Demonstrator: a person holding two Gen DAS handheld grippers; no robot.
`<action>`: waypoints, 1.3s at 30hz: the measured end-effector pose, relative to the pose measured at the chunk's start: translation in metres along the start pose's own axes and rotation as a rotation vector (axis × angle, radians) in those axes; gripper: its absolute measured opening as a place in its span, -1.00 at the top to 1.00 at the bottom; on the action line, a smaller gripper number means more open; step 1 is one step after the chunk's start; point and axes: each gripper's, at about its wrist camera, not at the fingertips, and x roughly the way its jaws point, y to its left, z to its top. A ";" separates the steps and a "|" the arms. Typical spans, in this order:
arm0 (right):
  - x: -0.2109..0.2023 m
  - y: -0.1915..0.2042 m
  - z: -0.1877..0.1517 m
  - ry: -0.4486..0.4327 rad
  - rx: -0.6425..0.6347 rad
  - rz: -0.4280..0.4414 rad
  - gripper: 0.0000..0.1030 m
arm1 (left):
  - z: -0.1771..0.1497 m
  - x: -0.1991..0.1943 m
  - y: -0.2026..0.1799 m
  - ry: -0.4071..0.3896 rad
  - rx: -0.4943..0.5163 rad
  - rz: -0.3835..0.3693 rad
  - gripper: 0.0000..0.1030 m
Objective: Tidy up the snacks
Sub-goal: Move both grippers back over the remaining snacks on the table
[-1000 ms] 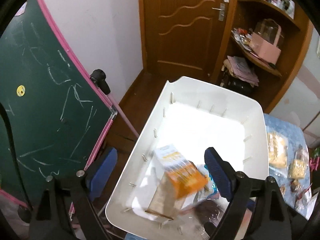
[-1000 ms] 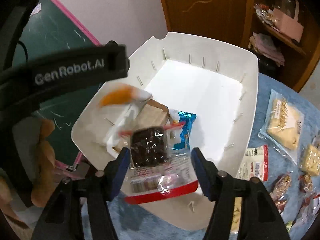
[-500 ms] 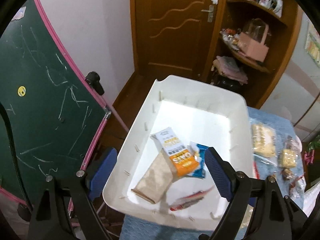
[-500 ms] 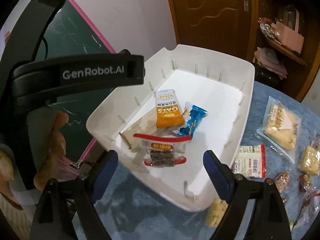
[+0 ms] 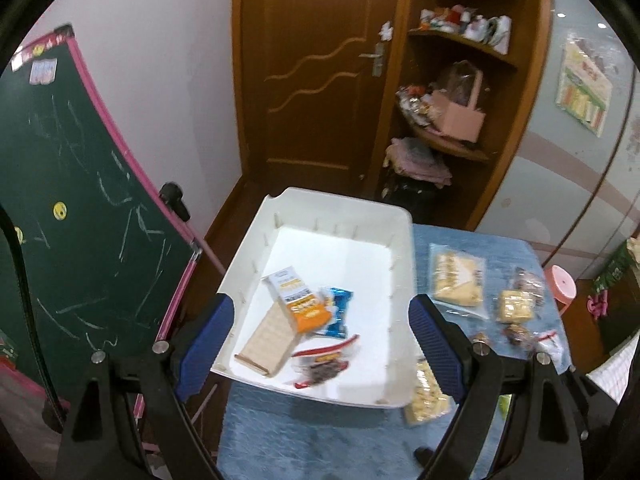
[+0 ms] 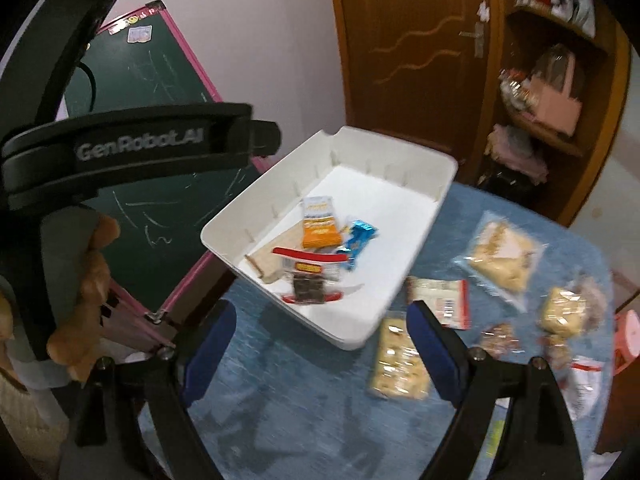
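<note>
A white tray [image 5: 400,240] [image 6: 400,168] stands at the left end of a blue table. In it lie an orange oat packet [image 5: 298,298] [image 6: 318,224], a tan packet [image 5: 266,340], a blue packet [image 5: 338,310] [image 6: 358,240] and a red-edged clear packet with a dark snack [image 5: 324,364] [image 6: 308,280]. My left gripper [image 5: 320,344] is open and empty, held high above the tray's near end. My right gripper [image 6: 320,348] is open and empty above the table in front of the tray.
Several snack packets lie on the blue tablecloth [image 6: 280,400] right of the tray: a large clear bag of yellow pieces [image 6: 500,256], a red-and-white packet [image 6: 440,300], a cracker packet [image 6: 398,360]. A green chalkboard [image 5: 68,220] stands left. A wooden shelf [image 5: 452,120] stands behind.
The right gripper opened and dropped the red-edged packet into the tray; the orange packet fell flat in it. Both grippers have drawn up and back from the tray.
</note>
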 end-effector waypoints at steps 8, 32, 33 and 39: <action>-0.061 -0.042 -0.024 -0.074 0.042 -0.109 -0.71 | -0.011 -0.054 -0.054 -0.055 0.078 -0.059 -0.72; -0.148 -0.202 -0.126 -0.125 0.267 -0.417 -0.71 | -0.063 -0.037 -0.209 0.064 0.226 -0.225 -0.72; -0.146 -0.206 -0.129 -0.120 0.277 -0.417 -0.71 | -0.066 -0.030 -0.211 0.082 0.221 -0.224 -0.72; -0.125 -0.226 -0.147 -0.059 0.318 -0.422 -0.71 | -0.087 0.012 -0.215 0.178 0.184 -0.205 -0.72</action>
